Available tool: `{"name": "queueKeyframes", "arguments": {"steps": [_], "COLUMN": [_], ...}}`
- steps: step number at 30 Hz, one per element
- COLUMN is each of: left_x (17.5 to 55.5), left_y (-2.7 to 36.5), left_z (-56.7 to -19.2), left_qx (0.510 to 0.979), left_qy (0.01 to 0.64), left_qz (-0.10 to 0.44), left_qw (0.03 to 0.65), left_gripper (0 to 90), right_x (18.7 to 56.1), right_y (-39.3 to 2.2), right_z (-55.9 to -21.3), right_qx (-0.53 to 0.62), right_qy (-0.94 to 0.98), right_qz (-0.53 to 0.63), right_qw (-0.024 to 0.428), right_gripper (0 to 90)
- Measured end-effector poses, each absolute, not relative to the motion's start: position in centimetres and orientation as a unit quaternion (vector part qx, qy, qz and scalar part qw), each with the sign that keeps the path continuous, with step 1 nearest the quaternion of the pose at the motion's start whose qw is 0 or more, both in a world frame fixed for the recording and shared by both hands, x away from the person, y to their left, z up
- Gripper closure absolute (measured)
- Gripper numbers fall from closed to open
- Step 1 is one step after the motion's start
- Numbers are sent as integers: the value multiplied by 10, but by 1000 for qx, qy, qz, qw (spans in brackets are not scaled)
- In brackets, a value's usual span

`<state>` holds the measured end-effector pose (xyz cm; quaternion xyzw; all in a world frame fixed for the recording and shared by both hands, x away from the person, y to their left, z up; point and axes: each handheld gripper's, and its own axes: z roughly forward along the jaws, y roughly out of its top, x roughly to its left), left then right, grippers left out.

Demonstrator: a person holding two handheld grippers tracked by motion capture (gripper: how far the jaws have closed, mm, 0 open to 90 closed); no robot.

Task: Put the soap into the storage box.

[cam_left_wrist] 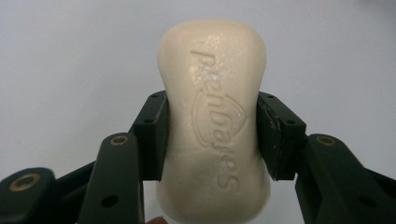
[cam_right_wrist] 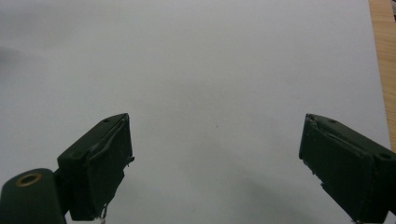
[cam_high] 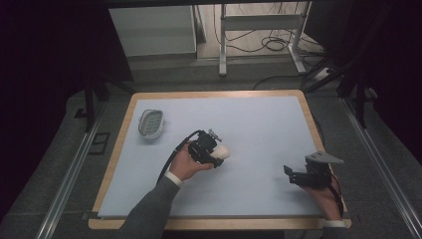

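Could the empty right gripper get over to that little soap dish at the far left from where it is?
Probably, but not directly. The right gripper, jaws open, sits near the table's right edge; the soap dish lies far left. Between them is the left gripper holding the soap, so it would have to go around.

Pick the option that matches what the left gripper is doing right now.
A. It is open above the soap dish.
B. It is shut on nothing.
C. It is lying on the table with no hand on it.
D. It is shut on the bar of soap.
D: in the left gripper view the two jaws of the left gripper press on both sides of the cream bar of soap.
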<state>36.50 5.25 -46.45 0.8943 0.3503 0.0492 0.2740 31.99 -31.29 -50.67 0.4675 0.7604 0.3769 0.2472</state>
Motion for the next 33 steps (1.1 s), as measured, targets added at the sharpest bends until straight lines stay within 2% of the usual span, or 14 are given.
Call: {"name": "queueKeyframes", "arguments": {"steps": [33], "left_x": [377], "left_y": [100], "left_z": [-446], "left_qx": [872], "left_qy": [387], "left_qz": [67], "left_qw": [292], "left_gripper": [496], "right_x": [320], "right_y": [-313], "right_z": [-507], "right_qx": [469], "right_qy": [760], "right_qz": [375], "right_qw": [248], "right_gripper": [94]}}
